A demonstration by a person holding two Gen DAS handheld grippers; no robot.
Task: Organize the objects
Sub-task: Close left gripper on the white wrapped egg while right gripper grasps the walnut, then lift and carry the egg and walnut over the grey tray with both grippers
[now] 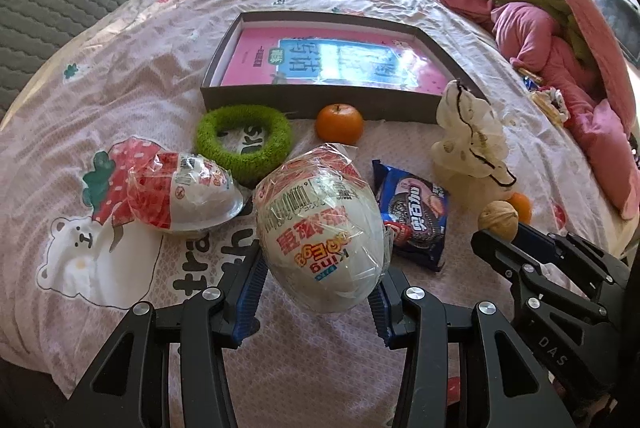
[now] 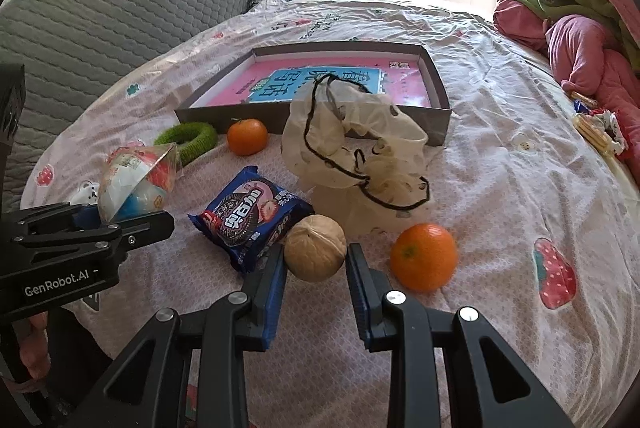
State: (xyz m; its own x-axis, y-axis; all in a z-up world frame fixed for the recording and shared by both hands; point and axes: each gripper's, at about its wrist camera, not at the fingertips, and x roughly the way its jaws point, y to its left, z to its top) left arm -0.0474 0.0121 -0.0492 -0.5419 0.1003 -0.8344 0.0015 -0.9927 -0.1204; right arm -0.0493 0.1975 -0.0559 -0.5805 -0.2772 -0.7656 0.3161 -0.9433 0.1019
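Note:
My left gripper (image 1: 320,280) is shut on a large white King Egg toy (image 1: 320,228) in clear wrap and holds it above the bed; it also shows in the right wrist view (image 2: 132,184). My right gripper (image 2: 316,268) has its jaws on both sides of a walnut (image 2: 315,248) on the sheet. The walnut also shows in the left wrist view (image 1: 498,219). A grey box (image 1: 320,104) with a pink book (image 1: 332,60) inside lies beyond. A second wrapped egg half (image 1: 184,192) lies at left.
On the bed lie a green fuzzy ring (image 1: 244,140), an orange (image 1: 340,124), a blue Oreo pack (image 2: 250,214), a cream scrunchie (image 2: 360,152) and a second orange (image 2: 424,256). Pink and green bedding (image 2: 580,28) is piled at right. A grey quilted headboard (image 2: 120,8) stands at left.

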